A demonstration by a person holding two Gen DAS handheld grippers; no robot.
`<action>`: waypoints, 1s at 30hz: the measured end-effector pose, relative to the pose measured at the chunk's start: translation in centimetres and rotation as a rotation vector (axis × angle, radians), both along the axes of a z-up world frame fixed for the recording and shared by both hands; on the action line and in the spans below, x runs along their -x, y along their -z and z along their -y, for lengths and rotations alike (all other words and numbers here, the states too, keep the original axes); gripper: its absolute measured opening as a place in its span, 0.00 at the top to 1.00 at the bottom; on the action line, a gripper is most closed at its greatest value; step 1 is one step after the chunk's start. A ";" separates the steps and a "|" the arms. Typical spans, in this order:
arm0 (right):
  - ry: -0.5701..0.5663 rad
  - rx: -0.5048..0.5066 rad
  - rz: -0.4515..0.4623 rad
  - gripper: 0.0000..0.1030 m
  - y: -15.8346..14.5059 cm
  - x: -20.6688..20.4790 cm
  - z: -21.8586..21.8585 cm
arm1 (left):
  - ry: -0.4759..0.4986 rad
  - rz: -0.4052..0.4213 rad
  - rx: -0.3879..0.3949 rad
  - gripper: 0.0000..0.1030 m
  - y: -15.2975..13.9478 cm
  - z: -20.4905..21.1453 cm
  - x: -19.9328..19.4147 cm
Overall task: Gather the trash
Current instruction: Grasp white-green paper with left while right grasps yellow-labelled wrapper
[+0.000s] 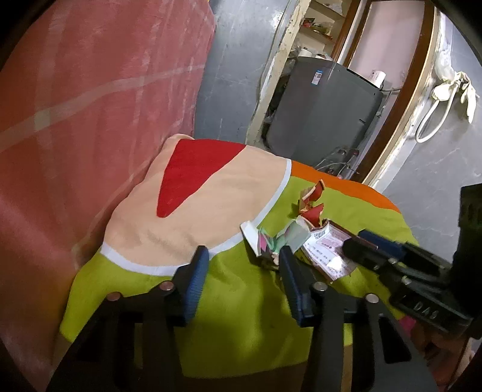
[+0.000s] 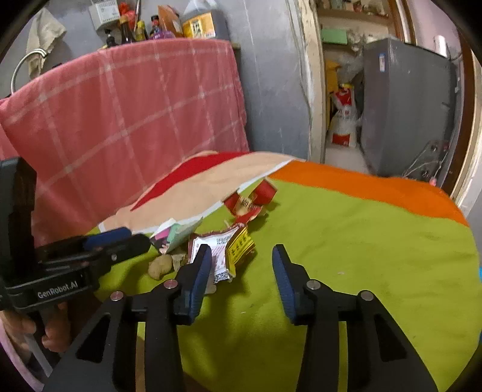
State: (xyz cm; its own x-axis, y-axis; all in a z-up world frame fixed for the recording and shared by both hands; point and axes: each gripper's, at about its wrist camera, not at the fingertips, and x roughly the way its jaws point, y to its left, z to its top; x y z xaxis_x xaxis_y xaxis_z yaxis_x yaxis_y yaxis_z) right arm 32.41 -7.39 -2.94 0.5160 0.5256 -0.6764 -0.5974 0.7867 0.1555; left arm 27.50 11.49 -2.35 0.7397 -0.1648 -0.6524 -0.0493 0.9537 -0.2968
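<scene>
A small heap of trash lies on the green cloth. It holds torn red carton pieces, a white printed wrapper, a yellow wrapper, a folded colourful paper and a brownish lump. My left gripper is open just left of the heap, its right finger beside the folded paper, with only cloth between its fingers. My right gripper is open; its left finger stands in front of the white wrapper and the yellow wrapper lies just beyond its gap.
A peach-and-red cloth overlaps the green one at the back left. Behind it hangs a pink checked blanket with bottles above. A grey appliance stands in the doorway. An orange band edges the cloth. A hand holds the left gripper.
</scene>
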 end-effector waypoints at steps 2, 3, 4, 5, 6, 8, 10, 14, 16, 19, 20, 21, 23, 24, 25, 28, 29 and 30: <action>-0.009 -0.003 -0.021 0.66 0.3 -0.2 -0.2 | 0.012 0.002 0.005 0.68 -0.1 0.1 -0.1; -0.014 -0.004 -0.028 0.67 0.4 -0.2 -0.2 | 0.017 0.002 0.006 0.71 -0.1 0.2 -0.2; -0.020 -0.006 -0.034 0.68 0.4 -0.2 -0.3 | 0.024 0.003 0.007 0.74 -0.2 0.3 -0.3; -0.022 -0.005 -0.036 0.68 0.5 -0.2 -0.4 | 0.036 0.000 0.010 0.76 -0.2 0.5 -0.4; -0.026 -0.004 -0.038 0.68 0.5 -0.2 -0.4 | 0.048 -0.008 0.015 0.81 -0.1 0.6 -0.6; -0.034 -0.002 -0.045 0.68 0.6 -0.1 -0.5 | 0.062 -0.023 0.016 0.83 0.2 0.9 -0.8; -0.041 0.001 -0.050 0.69 0.7 -0.1 -0.7 | 0.064 -0.032 0.015 0.86 0.4 1.0 -1.0; -0.053 0.006 -0.057 0.69 0.9 0.0 -1.0 | 0.065 -0.047 0.047 0.86 0.7 0.8 -1.5; -0.057 0.005 -0.061 0.70 1.0 0.0 -1.1 | 0.063 -0.050 0.051 0.88 0.7 0.9 -1.7; -0.064 0.000 -0.073 0.70 1.2 0.0 -1.1 | 0.056 -0.055 0.058 0.90 0.8 1.0 -1.9; -0.065 -0.001 -0.073 0.70 1.2 0.1 -1.1 | 0.052 -0.054 0.061 0.90 0.8 1.0 -1.9; -0.066 -0.002 -0.073 0.71 1.2 0.1 -1.1 | 0.048 -0.053 0.063 0.91 0.7 1.0 -1.9; -0.067 -0.004 -0.072 0.72 1.2 0.1 -1.2 | 0.042 -0.051 0.063 0.91 0.7 1.1 -1.9; -0.067 -0.006 -0.072 0.73 1.2 0.1 -1.1 | 0.041 -0.050 0.063 0.92 0.7 1.2 -1.9; -0.066 -0.009 -0.071 0.74 1.1 0.1 -1.1 | 0.040 -0.048 0.062 0.92 0.7 1.2 -1.9; -0.067 -0.011 -0.065 0.76 1.1 0.3 -1.0 | 0.034 -0.039 0.064 0.94 0.6 1.2 -1.9; -0.067 -0.011 -0.063 0.76 1.2 0.3 -1.1 | 0.033 -0.037 0.065 0.95 0.6 1.2 -1.9; -0.067 -0.011 -0.060 0.77 1.2 0.4 -1.1 | 0.035 -0.035 0.066 0.95 0.6 1.2 -1.9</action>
State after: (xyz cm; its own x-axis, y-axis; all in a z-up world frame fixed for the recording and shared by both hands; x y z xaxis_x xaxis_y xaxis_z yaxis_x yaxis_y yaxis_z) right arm 32.05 -6.30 -4.09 0.4383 0.5653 -0.6988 -0.6380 0.7433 0.2012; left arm 29.37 10.33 -2.96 0.7101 -0.2335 -0.6643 -0.0280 0.9333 -0.3580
